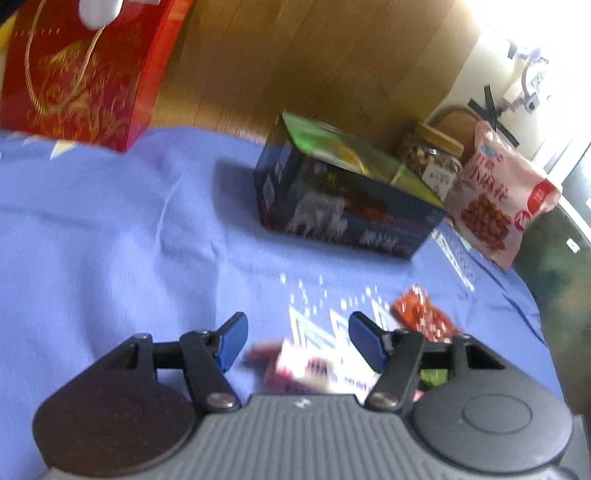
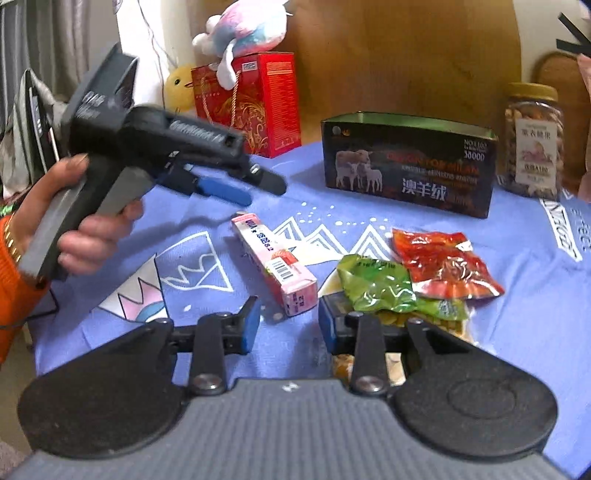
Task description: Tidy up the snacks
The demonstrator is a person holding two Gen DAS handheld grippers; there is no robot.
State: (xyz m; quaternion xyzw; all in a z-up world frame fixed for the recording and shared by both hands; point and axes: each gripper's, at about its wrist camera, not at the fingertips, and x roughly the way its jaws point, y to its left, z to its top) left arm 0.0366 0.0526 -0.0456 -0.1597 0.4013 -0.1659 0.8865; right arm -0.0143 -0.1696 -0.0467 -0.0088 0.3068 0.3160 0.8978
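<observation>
Just ahead of spread jaws: pink snack box (image 2: 275, 264)

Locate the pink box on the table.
In the right wrist view, the pink box lies left of the green packet, just ahead of the open right gripper.

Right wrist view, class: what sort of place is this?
Probably a home room: a plush toy atop a red gift box, and a blue printed cloth covering the table with snacks.

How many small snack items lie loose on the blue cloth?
3: a pink box in the middle, a green packet beside it, and a red packet overlapping the green one. Others may be hidden.
</observation>
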